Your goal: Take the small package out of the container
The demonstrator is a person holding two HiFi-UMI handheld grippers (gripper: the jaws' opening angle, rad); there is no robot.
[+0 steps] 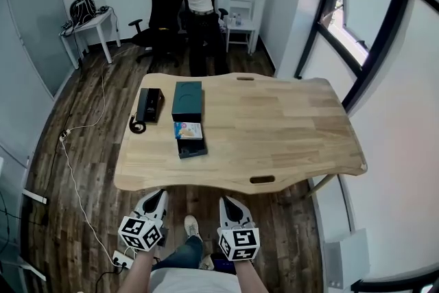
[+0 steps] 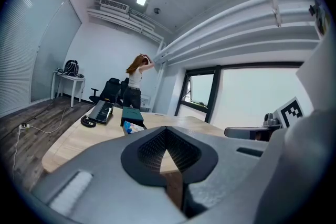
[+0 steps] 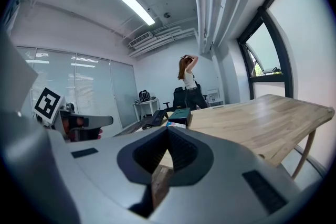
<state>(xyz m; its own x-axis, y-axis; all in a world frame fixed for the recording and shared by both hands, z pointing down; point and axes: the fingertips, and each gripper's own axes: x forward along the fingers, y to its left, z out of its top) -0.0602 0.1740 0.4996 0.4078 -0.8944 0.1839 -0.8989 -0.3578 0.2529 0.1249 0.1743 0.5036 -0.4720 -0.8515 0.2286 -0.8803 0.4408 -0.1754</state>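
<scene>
On the left half of the wooden table (image 1: 274, 127) lies a small dark container (image 1: 193, 147). A colourful small package (image 1: 188, 130) rests in it. A dark teal box (image 1: 187, 100) sits just behind it. My left gripper (image 1: 159, 195) and right gripper (image 1: 225, 202) hang side by side below the table's front edge, over the floor, far from the container. Both are shut and hold nothing. The left gripper view shows shut jaws, with the package (image 2: 134, 128) and teal box (image 2: 132, 114) far ahead. In the right gripper view the jaws are also shut, the teal box (image 3: 180, 115) distant.
A black desk phone (image 1: 147, 106) with a coiled cord lies left of the teal box. A person (image 1: 200, 3) stands behind the table by a black office chair (image 1: 163, 17). White side tables stand at the back. Cables (image 1: 75, 182) run along the floor on the left.
</scene>
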